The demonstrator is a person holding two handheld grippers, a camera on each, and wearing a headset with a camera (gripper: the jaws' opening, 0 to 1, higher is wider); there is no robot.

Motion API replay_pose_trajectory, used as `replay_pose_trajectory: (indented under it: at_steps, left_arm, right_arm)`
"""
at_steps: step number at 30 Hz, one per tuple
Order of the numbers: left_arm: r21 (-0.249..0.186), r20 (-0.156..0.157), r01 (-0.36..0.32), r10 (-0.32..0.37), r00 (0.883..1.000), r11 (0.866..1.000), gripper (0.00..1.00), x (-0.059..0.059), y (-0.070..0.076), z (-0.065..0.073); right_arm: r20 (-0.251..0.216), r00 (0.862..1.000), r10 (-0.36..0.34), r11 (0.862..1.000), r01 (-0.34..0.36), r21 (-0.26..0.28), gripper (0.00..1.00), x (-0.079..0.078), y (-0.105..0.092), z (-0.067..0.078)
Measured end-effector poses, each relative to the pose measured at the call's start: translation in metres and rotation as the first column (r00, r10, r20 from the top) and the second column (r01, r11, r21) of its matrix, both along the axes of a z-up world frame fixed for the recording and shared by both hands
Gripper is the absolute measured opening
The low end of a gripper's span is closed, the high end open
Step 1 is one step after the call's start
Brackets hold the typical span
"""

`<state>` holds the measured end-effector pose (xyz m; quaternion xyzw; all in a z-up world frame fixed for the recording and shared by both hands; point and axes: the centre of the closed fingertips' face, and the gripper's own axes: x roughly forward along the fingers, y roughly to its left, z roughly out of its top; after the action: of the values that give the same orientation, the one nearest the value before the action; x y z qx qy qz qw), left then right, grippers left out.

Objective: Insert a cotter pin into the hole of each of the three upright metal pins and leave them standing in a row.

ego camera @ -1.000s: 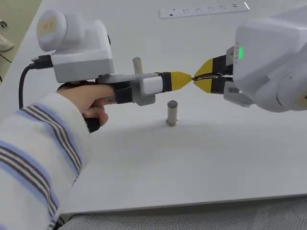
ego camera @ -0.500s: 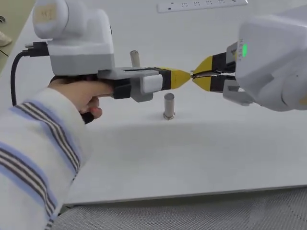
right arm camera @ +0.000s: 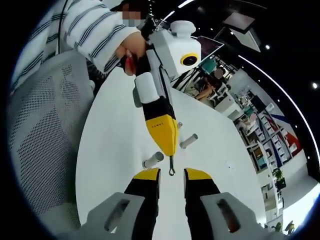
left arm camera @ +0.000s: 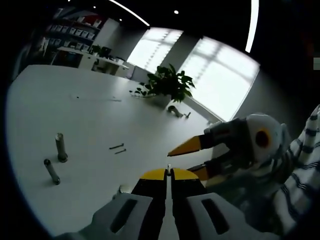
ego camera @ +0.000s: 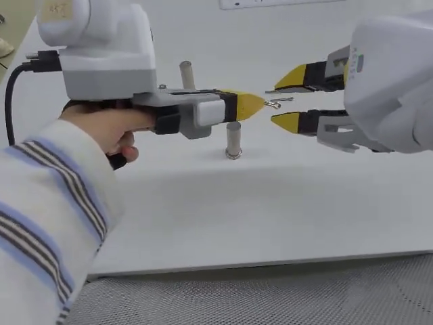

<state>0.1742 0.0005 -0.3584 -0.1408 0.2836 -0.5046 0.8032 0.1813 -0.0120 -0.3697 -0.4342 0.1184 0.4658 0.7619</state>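
Yellow-tipped left gripper (left arm camera: 169,172) fingers pinch a cotter pin (right arm camera: 171,164), right gripper (right arm camera: 172,174) fingers gape, lettering unreadable.

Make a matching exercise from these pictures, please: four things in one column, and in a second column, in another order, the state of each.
Things:
1. left gripper
2. right gripper
3. cotter pin
4. nearer metal pin

States:
A. stands upright on the table
B. jaws open
C. jaws shut
D. held in the air by one end

Pairs: 1-C, 2-B, 3-D, 4-A
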Motion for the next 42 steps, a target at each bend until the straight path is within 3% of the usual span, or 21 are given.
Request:
replay_pose_trajectory:
  at_steps: [4, 5, 10, 16, 19, 21, 28, 32, 36, 42]
  left_arm:
    - [0.009, 0.043, 0.017, -0.017, 0.999, 1.000, 0.00, -0.002, 0.000, 0.003]
    - [0.013, 0.057, 0.023, -0.024, 0.998, 1.000, 0.00, -0.004, -0.001, 0.004]
    - [0.030, 0.113, 0.054, -0.058, 0.992, 0.998, 0.00, -0.006, -0.002, 0.008]
    - [0.075, 0.223, 0.112, -0.126, 0.967, 0.991, 0.00, -0.011, -0.003, 0.013]
    - [0.105, 0.255, 0.138, -0.160, 0.954, 0.985, 0.00, -0.015, -0.002, 0.012]
    - [0.114, 0.257, 0.150, -0.175, 0.950, 0.982, 0.00, -0.017, -0.002, 0.011]
    - [0.164, 0.341, 0.206, -0.252, 0.906, 0.965, 0.00, -0.021, 0.004, 0.009]
    - [0.172, 0.371, 0.237, -0.286, 0.883, 0.956, 0.00, -0.023, 0.004, 0.009]
    - [0.179, 0.382, 0.275, -0.324, 0.865, 0.945, 0.00, -0.029, 0.003, 0.008]
    - [0.194, 0.379, 0.294, -0.348, 0.858, 0.936, 0.00, -0.032, 0.003, 0.004]
  right_arm:
    - [-0.072, 0.997, -0.013, 0.999, 0.016, 0.050, 0.14, -0.005, -0.003, -0.003]
    - [-0.109, 0.994, -0.016, 0.997, 0.024, 0.073, 0.14, -0.007, -0.005, -0.006]
    - [-0.203, 0.979, -0.021, 0.988, 0.052, 0.148, 0.15, -0.010, -0.006, -0.007]
    - [-0.332, 0.943, 0.004, 0.970, 0.077, 0.232, 0.16, -0.017, -0.003, -0.009]
    - [-0.361, 0.932, 0.014, 0.963, 0.084, 0.255, 0.16, -0.019, -0.001, -0.010]
    - [-0.381, 0.924, 0.020, 0.958, 0.091, 0.272, 0.16, -0.019, 0.001, -0.010]
    - [-0.447, 0.893, 0.055, 0.941, 0.104, 0.323, 0.13, -0.023, 0.007, -0.012]
    - [-0.456, 0.887, 0.073, 0.938, 0.095, 0.334, 0.09, -0.031, 0.012, -0.014]
    - [-0.470, 0.879, 0.079, 0.937, 0.095, 0.335, 0.08, -0.035, 0.015, -0.015]
    - [-0.487, 0.869, 0.092, 0.934, 0.094, 0.344, 0.05, -0.040, 0.018, -0.015]
